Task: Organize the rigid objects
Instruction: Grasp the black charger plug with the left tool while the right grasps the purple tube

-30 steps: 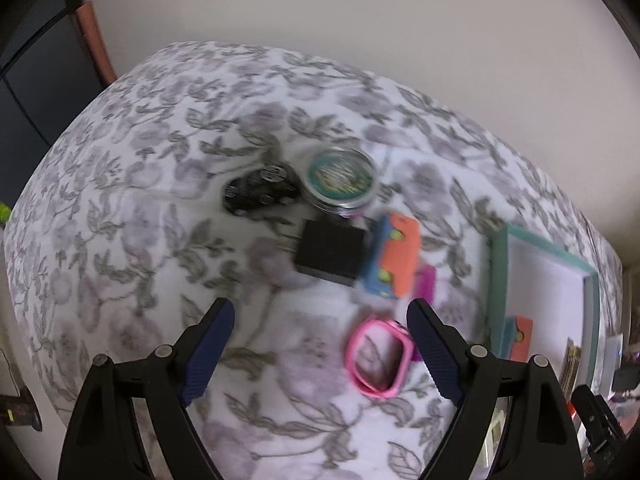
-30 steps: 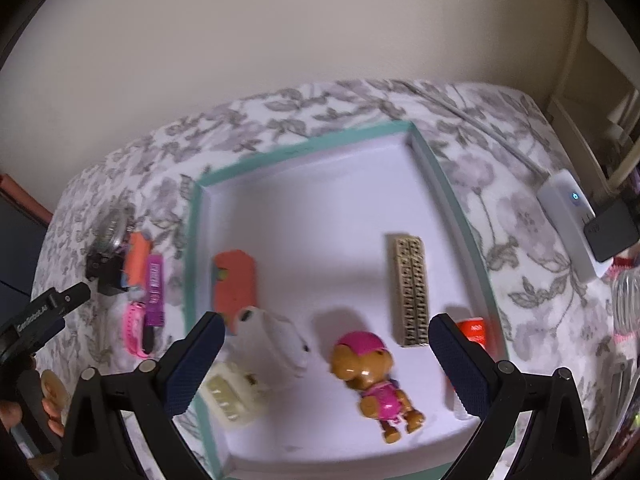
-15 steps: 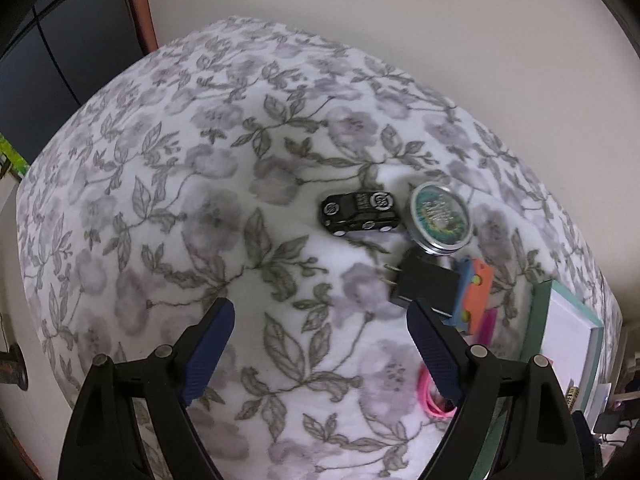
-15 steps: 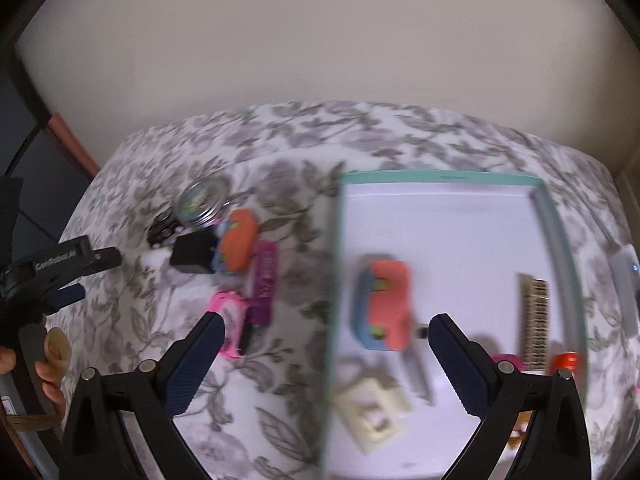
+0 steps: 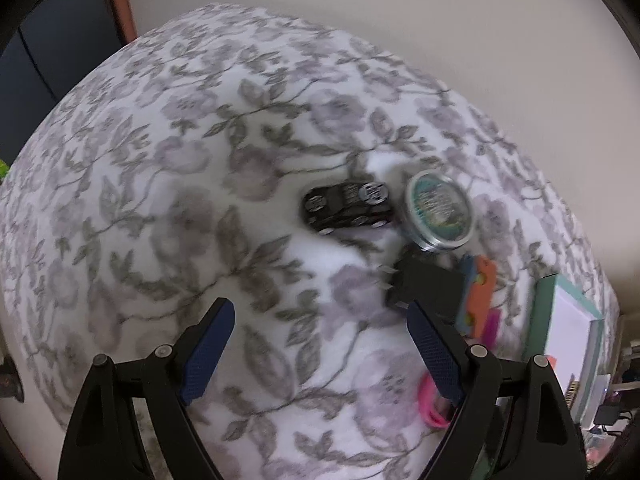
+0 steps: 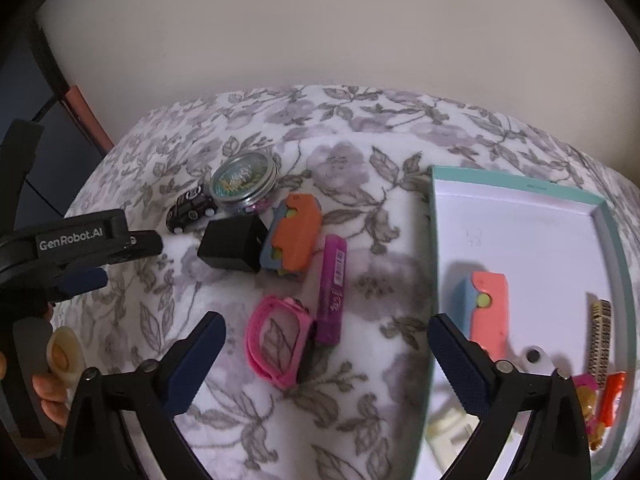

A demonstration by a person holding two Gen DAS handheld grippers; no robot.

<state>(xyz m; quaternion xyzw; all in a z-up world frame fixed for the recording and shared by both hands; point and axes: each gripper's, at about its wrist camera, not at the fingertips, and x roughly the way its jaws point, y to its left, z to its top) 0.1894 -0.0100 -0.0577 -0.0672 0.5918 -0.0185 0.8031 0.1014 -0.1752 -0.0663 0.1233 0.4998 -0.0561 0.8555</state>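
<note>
On the floral cloth lie a black toy car point(image 5: 347, 209) point(image 6: 191, 207), a round tin point(image 5: 438, 215) point(image 6: 244, 181), a black plug adapter point(image 5: 427, 288) point(image 6: 233, 249), an orange-and-blue toy point(image 6: 293, 238) point(image 5: 478, 297), a purple tube point(image 6: 332, 289) and a pink watch band point(image 6: 278, 341). A teal-rimmed white tray point(image 6: 434, 240) point(image 5: 538, 320) holds a salmon toy point(image 6: 488, 312) and several other items. My left gripper point(image 5: 320, 344) is open and empty, short of the car. My right gripper point(image 6: 326, 354) is open and empty above the pink band.
The left gripper's body point(image 6: 80, 248) and the hand holding it show at the left of the right wrist view. A beige wall runs behind the table. A dark cabinet point(image 5: 48, 52) stands at the far left.
The right gripper has swung left from over the tray to over the loose objects. The left gripper's view has shifted a little, bringing the car and tin closer.
</note>
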